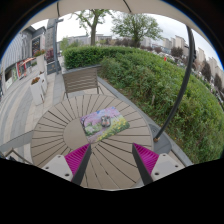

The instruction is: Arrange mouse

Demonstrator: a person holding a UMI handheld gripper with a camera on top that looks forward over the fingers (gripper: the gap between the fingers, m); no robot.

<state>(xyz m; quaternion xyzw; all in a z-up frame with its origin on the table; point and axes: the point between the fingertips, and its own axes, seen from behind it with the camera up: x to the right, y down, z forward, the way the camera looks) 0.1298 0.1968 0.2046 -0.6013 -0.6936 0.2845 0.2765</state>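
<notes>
A colourful printed mouse mat (104, 123) lies flat near the middle of a round slatted wooden table (60, 125). A small pale shape rests on the mat (101, 119); I cannot tell whether it is the mouse. My gripper (111, 150) hovers over the near part of the table, short of the mat. It is open and empty, with bare slats between its fingers. The magenta pads (76, 157) show on both fingers.
A wooden chair (82, 78) stands at the table's far side. Part of another seat (166, 142) is at the right. A curved dark pole (186, 75) rises on the right before a green hedge (150, 75). A paved terrace and building (25, 60) lie to the left.
</notes>
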